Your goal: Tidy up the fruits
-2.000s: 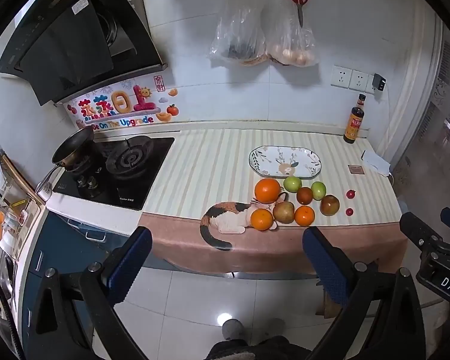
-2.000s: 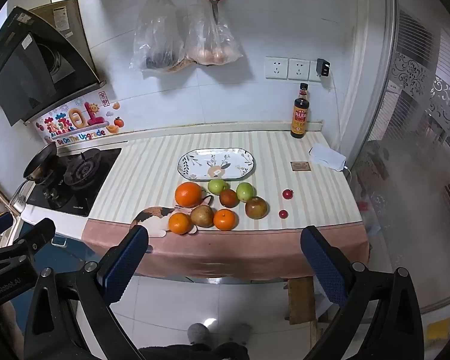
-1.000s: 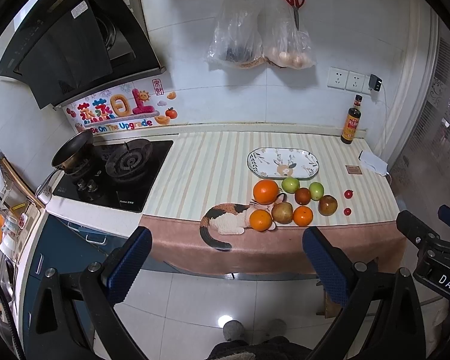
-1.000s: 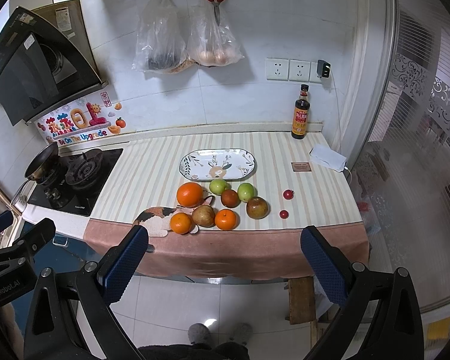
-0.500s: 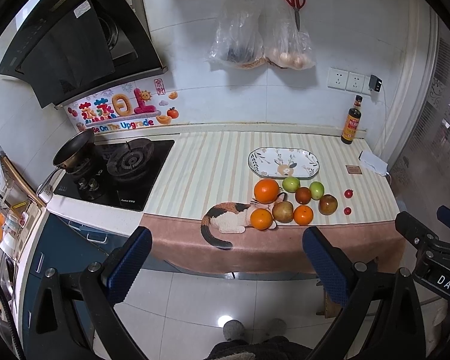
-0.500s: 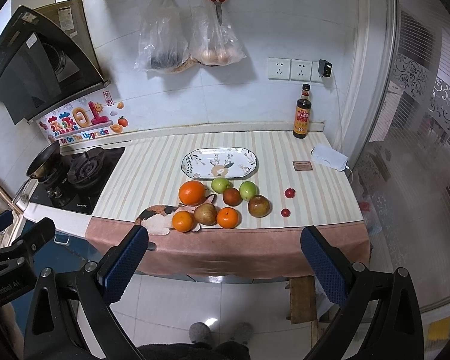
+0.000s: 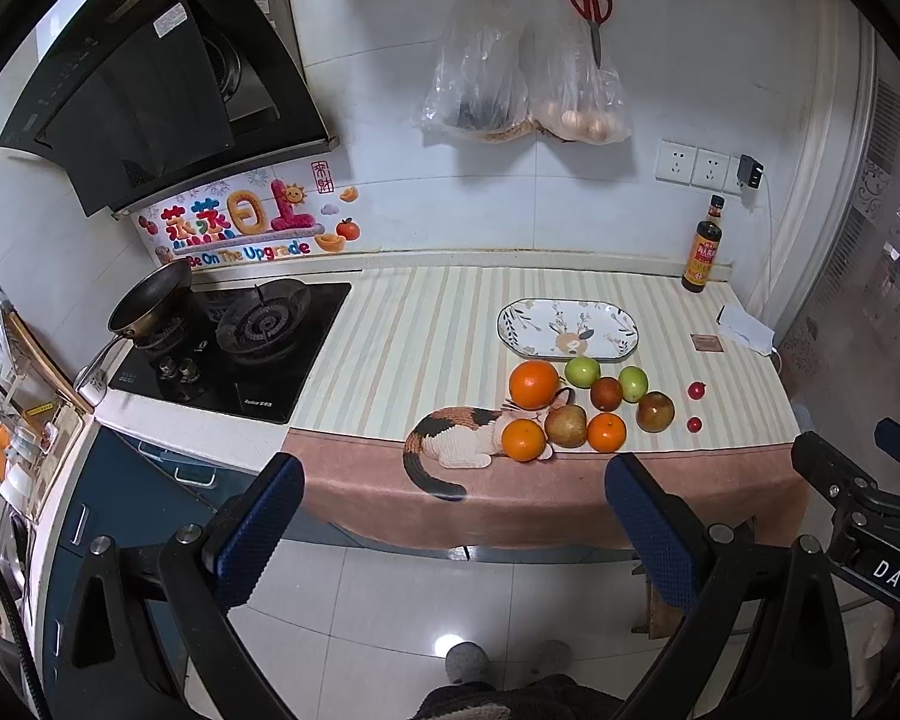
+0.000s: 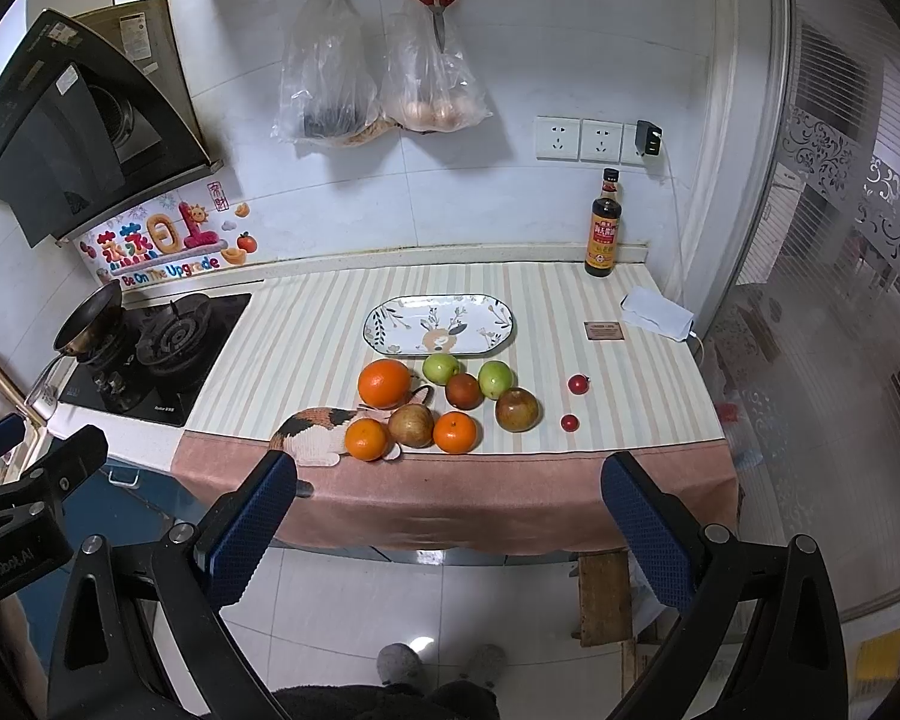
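A cluster of fruit lies near the counter's front edge: a large orange [image 7: 533, 383] [image 8: 384, 383], small oranges [image 8: 366, 439], a brown pear [image 8: 411, 425], green apples [image 8: 440, 368], a dark red fruit [image 8: 464, 390], a brownish apple [image 8: 516, 410] and small red fruits [image 8: 578, 383]. An empty patterned oval plate [image 7: 567, 329] [image 8: 439, 324] sits just behind them. My left gripper [image 7: 450, 525] and right gripper [image 8: 447, 519] are both open and empty, held over the floor well in front of the counter.
A striped cloth with a cat picture [image 8: 312, 429] covers the counter. A gas stove with a pan [image 7: 150, 300] is at the left. A sauce bottle [image 8: 603, 228], a white pouch [image 8: 657, 312] and a small card [image 8: 603, 330] are at the back right. Bags and scissors hang on the wall.
Both views have shifted only slightly; the counter looks a touch nearer in the right wrist view. The fruit and plate have not moved.
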Available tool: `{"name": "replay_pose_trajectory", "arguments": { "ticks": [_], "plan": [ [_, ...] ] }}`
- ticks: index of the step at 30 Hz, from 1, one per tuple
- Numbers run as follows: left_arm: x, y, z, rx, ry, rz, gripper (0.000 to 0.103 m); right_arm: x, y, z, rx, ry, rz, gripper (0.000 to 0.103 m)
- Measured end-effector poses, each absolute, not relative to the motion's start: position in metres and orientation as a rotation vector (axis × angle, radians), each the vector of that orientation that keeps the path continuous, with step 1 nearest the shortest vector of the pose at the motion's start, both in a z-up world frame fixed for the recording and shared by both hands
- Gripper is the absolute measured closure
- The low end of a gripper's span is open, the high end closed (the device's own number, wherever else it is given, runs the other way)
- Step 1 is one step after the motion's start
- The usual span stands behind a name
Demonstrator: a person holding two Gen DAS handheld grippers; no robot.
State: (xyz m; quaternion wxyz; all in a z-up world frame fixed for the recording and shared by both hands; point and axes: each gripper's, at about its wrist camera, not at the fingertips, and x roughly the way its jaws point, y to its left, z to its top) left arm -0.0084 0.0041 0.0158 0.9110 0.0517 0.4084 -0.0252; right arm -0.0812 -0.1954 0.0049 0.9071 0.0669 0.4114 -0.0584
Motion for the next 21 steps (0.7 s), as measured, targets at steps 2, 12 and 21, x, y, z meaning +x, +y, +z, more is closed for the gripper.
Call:
{"name": "replay_pose_trajectory", "arguments": {
  "ticks": [2,12,21],
  "plan": [
    [-0.0086,0.0040,0.0157,0.108,0.841,-0.052,0.000,-0.0820,-0.1944,0.0053,0.137,0.849,-0.121,0.000],
    [-0.0088,0.0043,0.0157,0.107,0.840,-0.052,0.000,-0.0825,-0.1955,0.0053,0.138,0.850,-0.119,0.000],
    [-0.0095,0.0046,0.0165,0.108,0.837,-0.052,0.000,-0.0863,-0.1943,0.0069,0.135,0.845,-0.117,0.000]
  ]
}}
